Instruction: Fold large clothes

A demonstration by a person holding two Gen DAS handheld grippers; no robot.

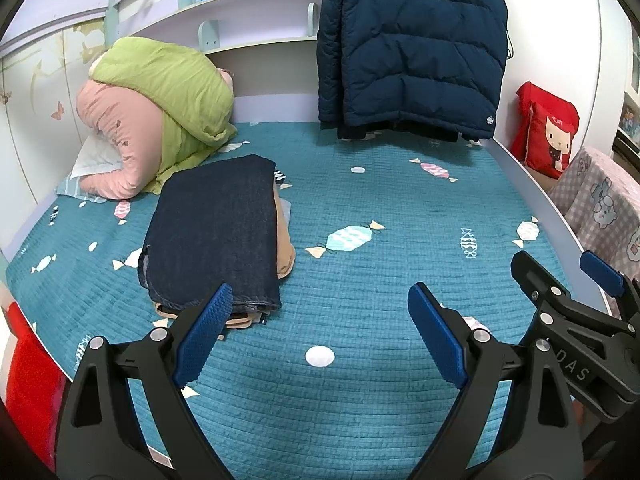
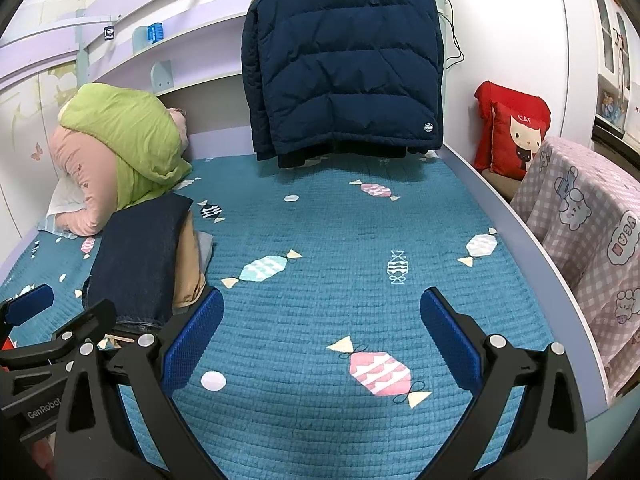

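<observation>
A stack of folded clothes (image 1: 216, 236) lies on the teal bed cover (image 1: 380, 264), dark denim on top, tan and grey pieces beneath; the right wrist view shows the stack (image 2: 140, 256) at the left. A navy and yellow puffer jacket (image 1: 408, 44) hangs at the head of the bed, also seen as the jacket (image 2: 344, 64). My left gripper (image 1: 320, 312) is open over the cover, its left pad just in front of the stack. My right gripper (image 2: 322, 320) is open above bare cover. Each gripper appears at the edge of the other's view.
A rolled green and pink duvet (image 1: 160, 112) with a pillow lies at the far left corner. A red cartoon cushion (image 1: 546, 132) and a chair draped in checked pink cloth (image 2: 588, 232) stand beyond the bed's right edge. Shelves run along the back wall.
</observation>
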